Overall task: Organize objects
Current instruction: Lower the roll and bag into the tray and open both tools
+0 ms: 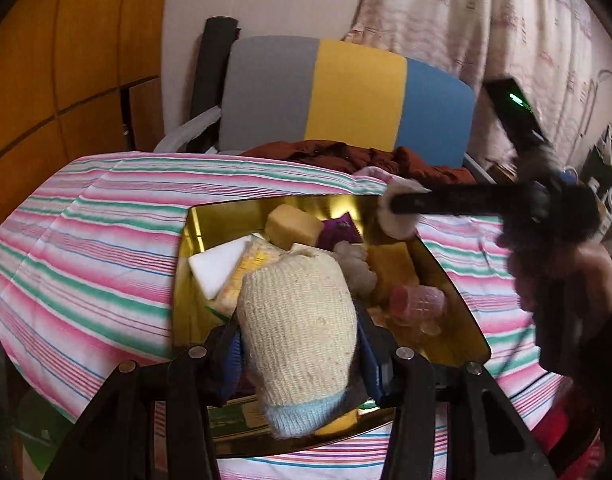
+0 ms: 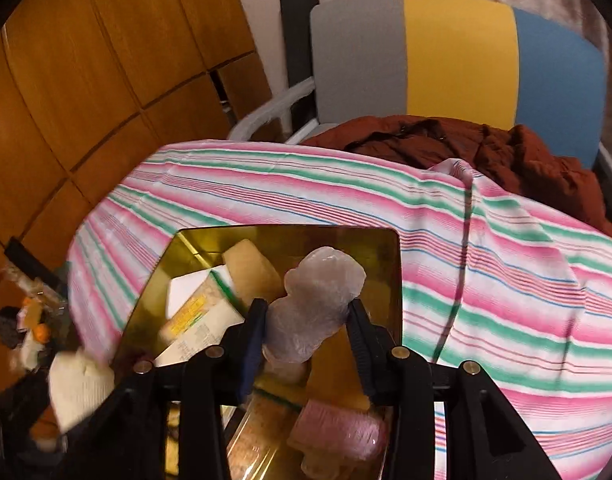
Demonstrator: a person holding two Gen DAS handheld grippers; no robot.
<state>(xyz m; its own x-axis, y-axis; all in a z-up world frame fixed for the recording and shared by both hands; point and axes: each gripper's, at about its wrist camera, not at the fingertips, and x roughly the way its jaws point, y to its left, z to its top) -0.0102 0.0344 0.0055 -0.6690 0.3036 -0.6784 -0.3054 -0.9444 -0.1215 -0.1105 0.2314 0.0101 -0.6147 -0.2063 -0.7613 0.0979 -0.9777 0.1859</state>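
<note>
A gold tray (image 1: pixel 186 292) lies on the striped cloth and holds a tan sponge (image 1: pixel 294 226), a white foam block (image 1: pixel 218 266), an orange sponge (image 1: pixel 391 270), a pink cup (image 1: pixel 417 300) and a purple item (image 1: pixel 341 228). My left gripper (image 1: pixel 300 340) is shut on a cream knitted mitt (image 1: pixel 298 320) with a pale blue cuff, held over the tray's near end. My right gripper (image 2: pixel 307 312) is shut on a pale translucent lumpy object (image 2: pixel 317 300) above the tray (image 2: pixel 389 264). In the left wrist view the right gripper (image 1: pixel 401 210) is blurred at the tray's far right corner.
The pink, green and white striped cloth (image 1: pixel 86 240) covers the table. Behind it stands a chair with a grey, yellow and blue back (image 1: pixel 345 96), and a rust-brown garment (image 2: pixel 485 152) lies on its seat. Wooden panels (image 2: pixel 86 80) line the left, a curtain (image 1: pixel 505 20) hangs at the right.
</note>
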